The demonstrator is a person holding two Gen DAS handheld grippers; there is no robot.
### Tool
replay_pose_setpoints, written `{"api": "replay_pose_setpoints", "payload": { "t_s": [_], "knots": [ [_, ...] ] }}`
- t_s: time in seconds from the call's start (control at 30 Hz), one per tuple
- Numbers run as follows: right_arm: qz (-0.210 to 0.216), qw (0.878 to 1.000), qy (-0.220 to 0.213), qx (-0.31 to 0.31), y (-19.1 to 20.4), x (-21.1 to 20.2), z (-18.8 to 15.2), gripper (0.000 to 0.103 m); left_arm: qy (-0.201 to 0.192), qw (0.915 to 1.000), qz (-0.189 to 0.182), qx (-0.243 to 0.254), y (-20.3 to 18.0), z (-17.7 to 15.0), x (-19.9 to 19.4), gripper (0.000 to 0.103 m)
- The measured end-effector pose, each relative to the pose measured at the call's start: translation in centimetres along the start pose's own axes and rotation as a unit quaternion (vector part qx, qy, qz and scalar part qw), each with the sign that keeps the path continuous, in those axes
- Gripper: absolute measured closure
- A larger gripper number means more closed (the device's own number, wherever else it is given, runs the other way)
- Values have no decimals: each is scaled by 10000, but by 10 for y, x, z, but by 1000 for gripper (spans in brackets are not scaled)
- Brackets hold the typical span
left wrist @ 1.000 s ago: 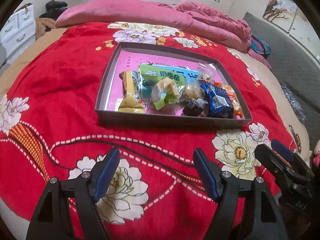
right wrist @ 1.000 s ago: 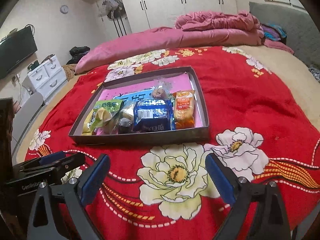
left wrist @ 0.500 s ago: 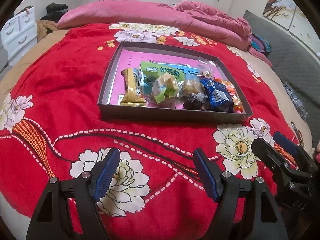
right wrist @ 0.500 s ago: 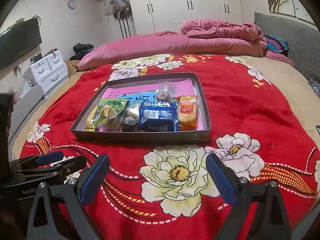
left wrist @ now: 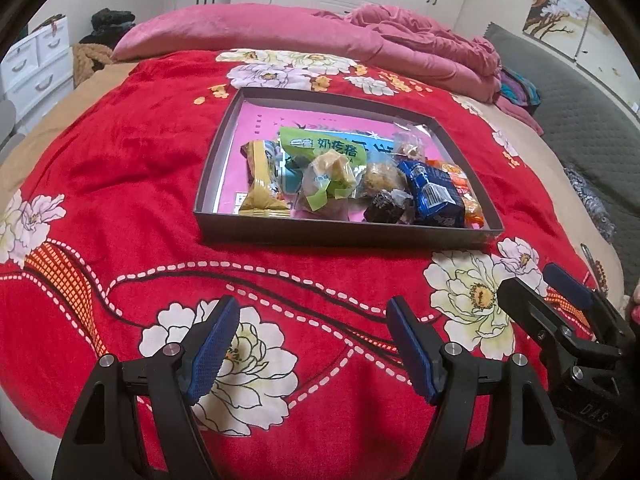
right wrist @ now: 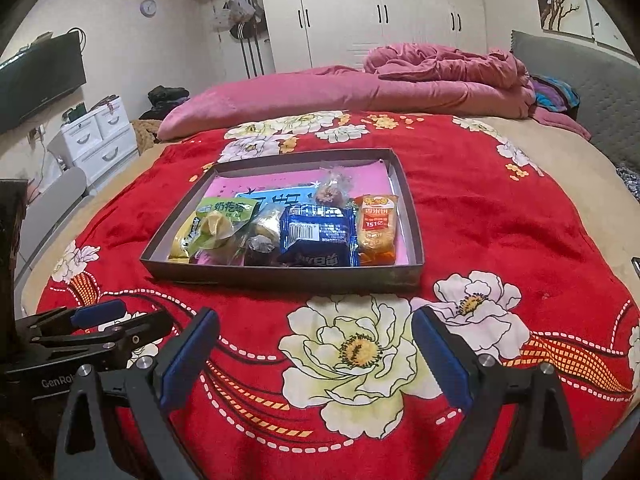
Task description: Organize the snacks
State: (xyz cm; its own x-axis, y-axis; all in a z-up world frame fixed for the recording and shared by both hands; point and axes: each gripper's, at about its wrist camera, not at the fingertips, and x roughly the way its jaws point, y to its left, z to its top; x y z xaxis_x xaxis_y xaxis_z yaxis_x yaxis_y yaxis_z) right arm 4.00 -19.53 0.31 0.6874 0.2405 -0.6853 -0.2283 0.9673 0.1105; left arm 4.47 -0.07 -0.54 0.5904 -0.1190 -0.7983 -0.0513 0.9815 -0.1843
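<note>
Left wrist view
- Left gripper [left wrist: 312, 346]: jaws spread wide, nothing between the blue pads, poised over the red floral blanket [left wrist: 120, 184] near the tray.
- Right gripper [left wrist: 554, 300]: seen at the right edge, black fingers with blue pads, held apart.
- Tray [left wrist: 344, 236]: shallow dark cardboard box with a pink printed sheet lining its floor, lying flat on the blanket, farther off than both grippers.
- Snacks: all crowded along the tray's near wall. From left to right: a yellow wrapped bar [left wrist: 262, 188], a green packet [left wrist: 320, 148] with white characters behind a clear-wrapped pale pastry [left wrist: 330, 182], a clear-wrapped brown cake [left wrist: 382, 178], a small dark wrapped piece [left wrist: 386, 208], a blue foil pack [left wrist: 434, 196], an orange packet [left wrist: 466, 196] at the right end.
- Far part of tray: a clear bag of brown bits [left wrist: 408, 146].

Right wrist view
- Right gripper [right wrist: 316, 354]: jaws wide apart, empty, over a cream flower print.
- Left gripper [right wrist: 120, 320]: low left, fingers parted.
- Tray [right wrist: 280, 274]: centre, on the blanket.
- Blue foil pack [right wrist: 318, 236]: barcode facing up, touching the orange packet [right wrist: 376, 228] on its right.
- Green packet [right wrist: 224, 214]: left of centre.
- Pink quilt [right wrist: 360, 88]: heaped at the far side.
</note>
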Motion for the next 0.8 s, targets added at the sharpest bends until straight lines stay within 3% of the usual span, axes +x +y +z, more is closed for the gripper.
{"api": "replay_pose_setpoints", "payload": {
  "t_s": [0.8],
  "knots": [
    [6,10000,-41,9,-1,-1,1,6,-84,10000,-20,19,-1,1,-3,26]
  ]
}}
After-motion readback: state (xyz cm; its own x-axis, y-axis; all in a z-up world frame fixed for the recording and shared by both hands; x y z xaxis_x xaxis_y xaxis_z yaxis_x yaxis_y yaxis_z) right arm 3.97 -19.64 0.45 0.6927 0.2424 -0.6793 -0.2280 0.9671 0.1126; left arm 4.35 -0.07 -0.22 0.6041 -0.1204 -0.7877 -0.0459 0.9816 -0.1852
